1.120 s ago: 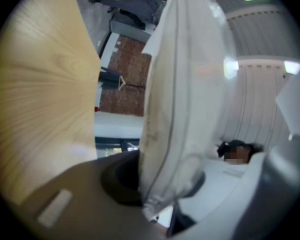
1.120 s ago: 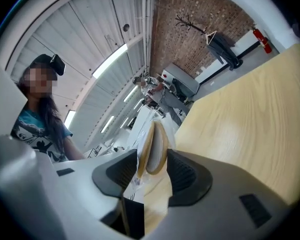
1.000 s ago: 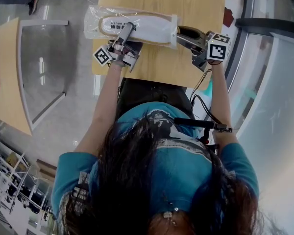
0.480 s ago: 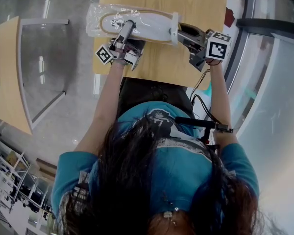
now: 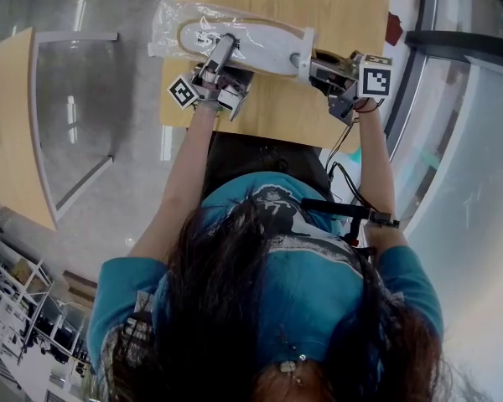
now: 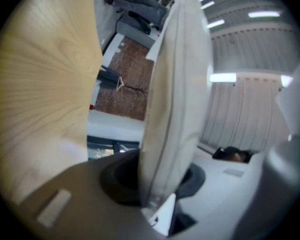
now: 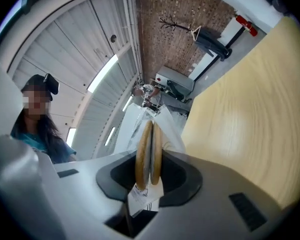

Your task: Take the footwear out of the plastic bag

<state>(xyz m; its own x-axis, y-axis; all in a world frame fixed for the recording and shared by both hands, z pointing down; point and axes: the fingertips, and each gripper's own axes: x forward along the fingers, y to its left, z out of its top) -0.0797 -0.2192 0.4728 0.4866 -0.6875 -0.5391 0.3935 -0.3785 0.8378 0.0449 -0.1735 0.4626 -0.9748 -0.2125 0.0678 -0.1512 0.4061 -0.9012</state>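
Observation:
A clear plastic bag (image 5: 169, 25) with a pair of white, tan-edged slippers (image 5: 264, 50) inside lies across the wooden table (image 5: 318, 7). My left gripper (image 5: 225, 47) reaches over the bag's middle and is shut on it. In the left gripper view the white slipper in its plastic (image 6: 175, 84) stands pinched between the dark pads of that gripper (image 6: 155, 184). My right gripper (image 5: 312, 62) is at the bag's right end, and its jaws are closing. In the right gripper view the two tan slipper edges (image 7: 149, 144) and a paper tag sit between the pads of that gripper (image 7: 149, 178).
The table's near edge runs just under both grippers. A second wooden table (image 5: 8, 124) and a metal frame (image 5: 75, 107) stand to the left. A black chair (image 5: 251, 153) is under the table edge, and a small dark red thing (image 5: 391, 28) lies at the right edge.
My right gripper has moved left onto the bag's right end and its jaws have narrowed around the slippers. The bag and my left gripper have shifted slightly right.

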